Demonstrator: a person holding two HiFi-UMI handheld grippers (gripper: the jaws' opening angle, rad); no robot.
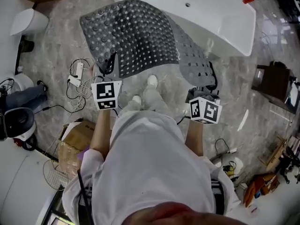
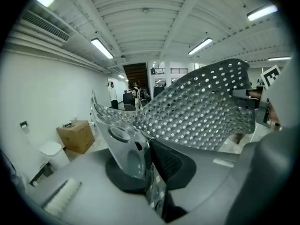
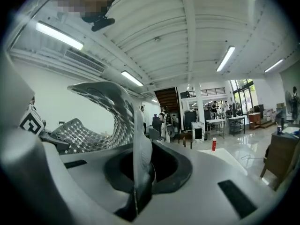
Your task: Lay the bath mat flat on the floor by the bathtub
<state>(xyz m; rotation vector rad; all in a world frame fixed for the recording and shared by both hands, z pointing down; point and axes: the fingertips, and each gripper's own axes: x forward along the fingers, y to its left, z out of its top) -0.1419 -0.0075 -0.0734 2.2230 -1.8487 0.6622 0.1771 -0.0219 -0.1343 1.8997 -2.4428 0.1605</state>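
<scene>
You have the left tool (image 1: 108,65) and right tool (image 1: 208,81) each clamped on a near corner of the bath mat (image 1: 136,36), which hangs bowed above the floor (image 1: 61,46) beside the bathtub (image 1: 220,18). Pull the corners apart to remove sag, then lower the far edge first, parallel to the tub.

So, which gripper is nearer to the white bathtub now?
Right. The right gripper grips the bath mat at its edge close to the bathtub; the left gripper grips the opposite edge, farther away.
</scene>
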